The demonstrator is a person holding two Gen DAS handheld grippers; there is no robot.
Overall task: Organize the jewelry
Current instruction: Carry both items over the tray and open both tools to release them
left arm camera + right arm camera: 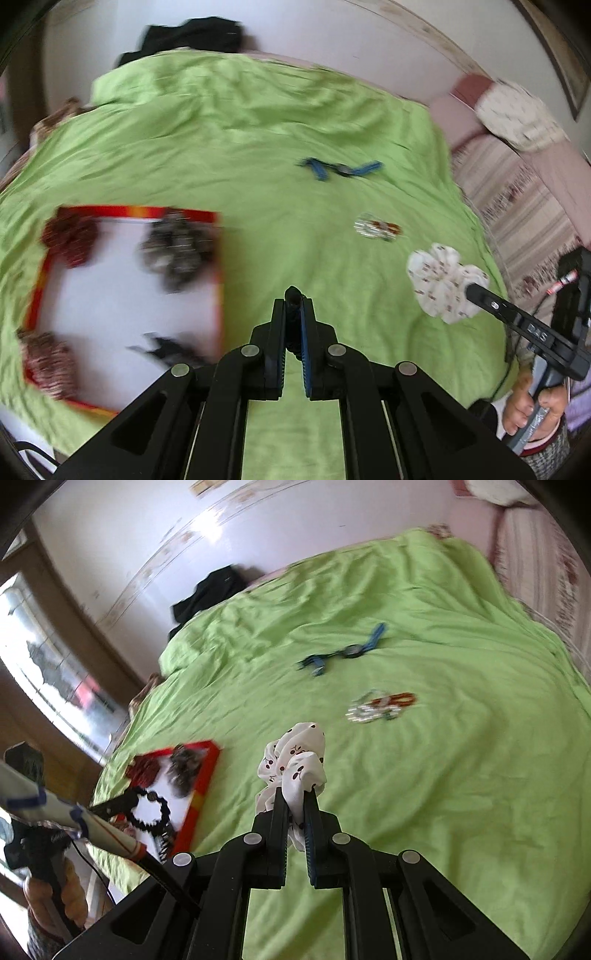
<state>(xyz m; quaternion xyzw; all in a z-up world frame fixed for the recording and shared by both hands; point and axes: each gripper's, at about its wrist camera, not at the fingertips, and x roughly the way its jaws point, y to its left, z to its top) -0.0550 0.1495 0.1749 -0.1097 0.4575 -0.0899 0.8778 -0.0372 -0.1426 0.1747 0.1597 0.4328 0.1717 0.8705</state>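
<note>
My left gripper point(293, 301) is shut on a black knobbly ring point(293, 294). In the right wrist view that ring point(167, 809) hangs from the left gripper point(135, 800) above a red-rimmed white tray point(207, 771). My right gripper point(297, 794) is shut on a white cherry-print scrunchie point(295, 764), held above the green bedspread point(424, 794). The left wrist view shows that scrunchie point(439, 280) at the right gripper point(471, 288). The tray point(110, 302) holds several scrunchies. A blue watch point(340, 168) and silver and red bracelets point(376, 229) lie loose on the bed.
A black garment point(192, 35) lies at the bed's far edge by the wall. A pillow point(517, 114) and striped bedding point(517, 206) are to the right. A window point(44, 657) is on the left. A hand point(532, 410) grips the right tool's handle.
</note>
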